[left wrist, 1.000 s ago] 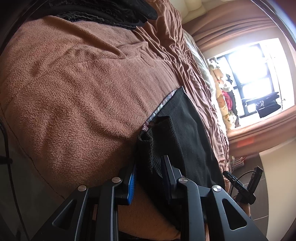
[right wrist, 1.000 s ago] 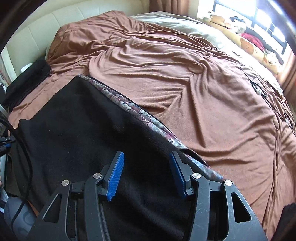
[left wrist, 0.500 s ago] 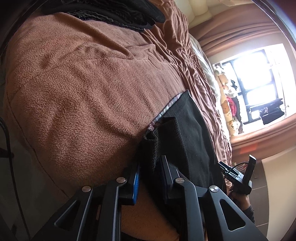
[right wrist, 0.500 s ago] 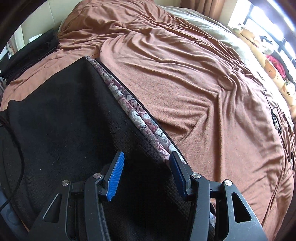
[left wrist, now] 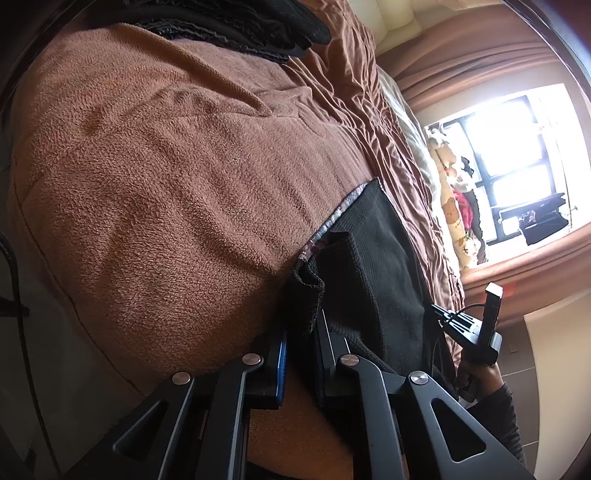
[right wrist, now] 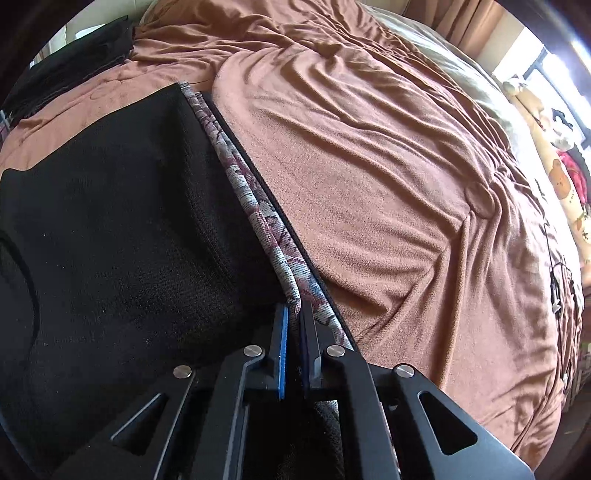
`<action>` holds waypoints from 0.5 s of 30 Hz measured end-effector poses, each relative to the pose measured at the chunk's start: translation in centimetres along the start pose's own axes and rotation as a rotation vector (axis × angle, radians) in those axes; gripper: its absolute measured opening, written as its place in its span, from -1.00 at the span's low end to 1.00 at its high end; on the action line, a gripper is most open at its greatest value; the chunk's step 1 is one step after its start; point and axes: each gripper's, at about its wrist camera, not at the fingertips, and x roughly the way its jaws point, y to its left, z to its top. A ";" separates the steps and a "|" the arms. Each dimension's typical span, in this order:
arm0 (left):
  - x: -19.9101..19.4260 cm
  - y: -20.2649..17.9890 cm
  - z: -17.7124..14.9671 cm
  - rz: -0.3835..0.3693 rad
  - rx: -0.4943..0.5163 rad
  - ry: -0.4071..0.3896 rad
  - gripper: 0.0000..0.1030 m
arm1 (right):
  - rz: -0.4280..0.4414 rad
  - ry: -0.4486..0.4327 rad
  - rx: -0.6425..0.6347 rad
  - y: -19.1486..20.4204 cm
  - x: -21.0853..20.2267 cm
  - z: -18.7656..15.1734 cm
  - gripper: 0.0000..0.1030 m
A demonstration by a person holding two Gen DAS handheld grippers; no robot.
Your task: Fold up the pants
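Observation:
Black pants point(right wrist: 110, 221) with a grey-and-maroon patterned edge strip point(right wrist: 251, 199) lie flat on a brown blanket point(right wrist: 388, 166). My right gripper point(right wrist: 293, 308) is shut, pinching that patterned edge at its near end. In the left wrist view the pants point(left wrist: 369, 258) reach away along the bed's side. Their near black corner is bunched up between the fingers of my left gripper point(left wrist: 301, 325), whose jaws are closing and press on the cloth. A person's hand point(left wrist: 484, 376) holds the other gripper's handle at the far end of the pants.
A stack of folded dark clothes point(left wrist: 240, 22) sits near the cream headboard, also seen as a dark pile point(right wrist: 74, 62). Plush toys point(left wrist: 454, 206) line the bright window point(left wrist: 517, 147). A thin cable point(right wrist: 557, 280) lies on the blanket's right side. The bed's edge drops off at left point(left wrist: 48, 295).
My right gripper slid right across the black cloth to the patterned edge, rolled, and went from open to shut on it. The left jaws narrowed onto the bunched corner without shifting.

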 end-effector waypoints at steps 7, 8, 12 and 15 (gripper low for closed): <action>-0.2 -0.5 -0.1 0.019 0.025 -0.008 -0.84 | -0.094 -0.028 0.072 -1.3 0.5 1.1 -0.97; -0.2 -0.6 -0.1 0.022 0.028 -0.008 -0.84 | -0.106 -0.019 0.080 -1.1 0.9 1.2 -0.97; -0.1 -0.5 0.0 0.019 0.020 -0.003 -0.84 | -0.136 0.060 0.106 -0.1 3.4 1.2 -0.90; 0.0 -0.6 0.4 0.013 0.016 0.014 -0.84 | -0.145 0.053 0.154 -0.4 2.6 1.8 -0.54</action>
